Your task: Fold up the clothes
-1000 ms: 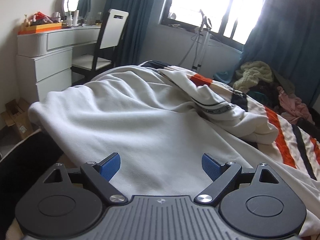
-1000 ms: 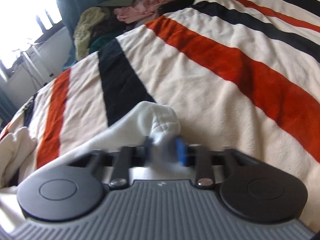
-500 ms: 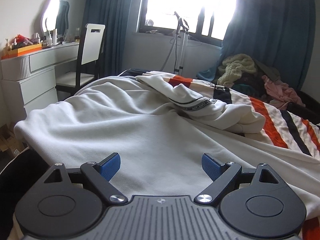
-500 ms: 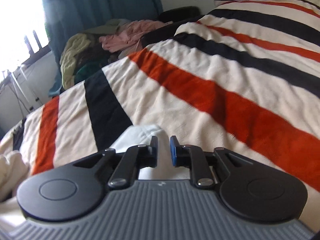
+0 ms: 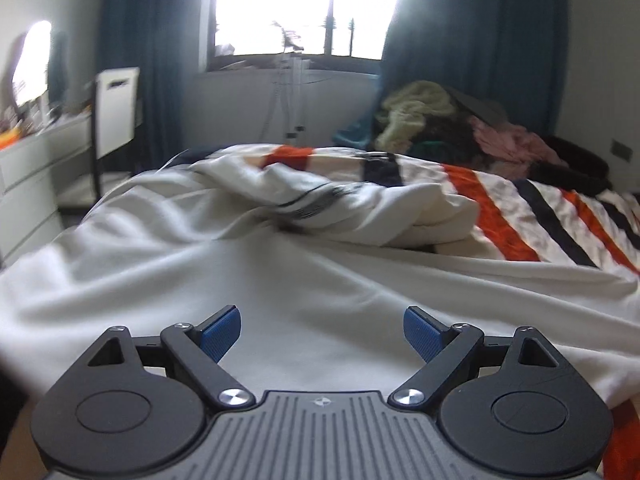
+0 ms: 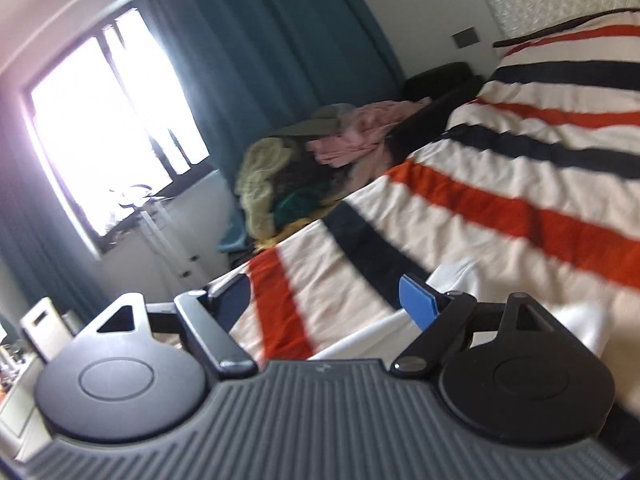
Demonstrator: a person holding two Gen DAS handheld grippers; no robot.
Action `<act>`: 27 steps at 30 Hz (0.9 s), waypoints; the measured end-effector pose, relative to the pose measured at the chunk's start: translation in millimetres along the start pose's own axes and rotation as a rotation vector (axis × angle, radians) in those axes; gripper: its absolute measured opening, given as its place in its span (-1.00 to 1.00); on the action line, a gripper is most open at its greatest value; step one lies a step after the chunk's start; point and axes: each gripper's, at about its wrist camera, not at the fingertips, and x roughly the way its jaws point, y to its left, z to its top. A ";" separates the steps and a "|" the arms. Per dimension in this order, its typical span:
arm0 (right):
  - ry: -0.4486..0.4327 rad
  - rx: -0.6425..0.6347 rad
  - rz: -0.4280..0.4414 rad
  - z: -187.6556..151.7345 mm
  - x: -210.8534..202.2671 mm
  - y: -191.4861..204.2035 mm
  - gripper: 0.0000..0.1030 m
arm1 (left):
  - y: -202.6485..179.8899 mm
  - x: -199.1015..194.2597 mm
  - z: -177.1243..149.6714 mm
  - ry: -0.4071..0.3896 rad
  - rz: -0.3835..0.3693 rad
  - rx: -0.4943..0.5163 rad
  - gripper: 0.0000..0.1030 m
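White garment (image 5: 280,280) spread on the striped bed (image 6: 520,184), directly ahead of and under the wide-spread left tool (image 5: 322,330), nearer than the right tool (image 6: 324,300), likewise spread and empty.

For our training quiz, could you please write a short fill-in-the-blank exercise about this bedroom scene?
1. The left gripper hovers with its jaws ____ over the white garment.
2. The right gripper holds ____.
3. The bedspread has orange and ____ stripes.
4. The curtains are dark ____.

Missing words: open; nothing; black; blue
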 end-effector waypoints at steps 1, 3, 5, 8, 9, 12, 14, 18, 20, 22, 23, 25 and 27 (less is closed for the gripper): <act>0.005 0.002 -0.002 -4.2 1.5 2.9 0.62 | -9.0 9.3 4.8 -0.004 -0.007 0.037 0.77; 0.015 0.005 -0.006 -12.6 4.5 8.6 0.62 | -30.2 33.2 14.3 -0.016 -0.017 0.116 0.81; 0.025 0.008 -0.010 -21.1 7.4 14.3 0.62 | -52.2 59.1 26.3 -0.032 -0.021 0.182 0.82; 0.040 0.013 -0.016 -33.7 11.9 22.9 0.62 | -87.6 102.4 45.4 -0.049 -0.024 0.281 0.84; 0.045 0.014 -0.018 -37.9 13.4 25.7 0.62 | -99.6 117.3 51.8 -0.049 -0.022 0.311 0.85; 0.058 0.042 -0.047 -45.3 27.0 25.0 0.62 | -133.9 161.8 67.9 -0.056 -0.009 0.404 0.86; 0.066 0.056 -0.068 -47.6 40.8 20.5 0.62 | -153.2 190.1 76.6 -0.067 0.018 0.463 0.86; 0.053 0.052 -0.096 -54.0 64.9 15.3 0.62 | -171.1 255.1 94.4 0.004 0.122 0.436 0.74; 0.040 0.032 -0.104 -57.3 76.0 15.4 0.62 | -169.3 279.0 104.2 0.032 0.128 0.376 0.28; -0.016 -0.020 -0.112 -60.3 78.9 21.1 0.62 | -164.5 294.6 115.4 0.067 0.106 0.302 -0.50; -0.045 -0.048 -0.112 -61.4 78.8 24.7 0.62 | -162.5 298.4 121.9 0.077 0.101 0.263 -0.74; -0.093 -0.082 -0.108 -62.2 76.5 29.3 0.62 | -161.7 296.3 137.6 0.059 0.060 0.217 -0.83; -0.103 -0.088 -0.107 -61.5 75.4 29.4 0.62 | -164.9 281.3 157.4 0.002 -0.010 0.260 -0.85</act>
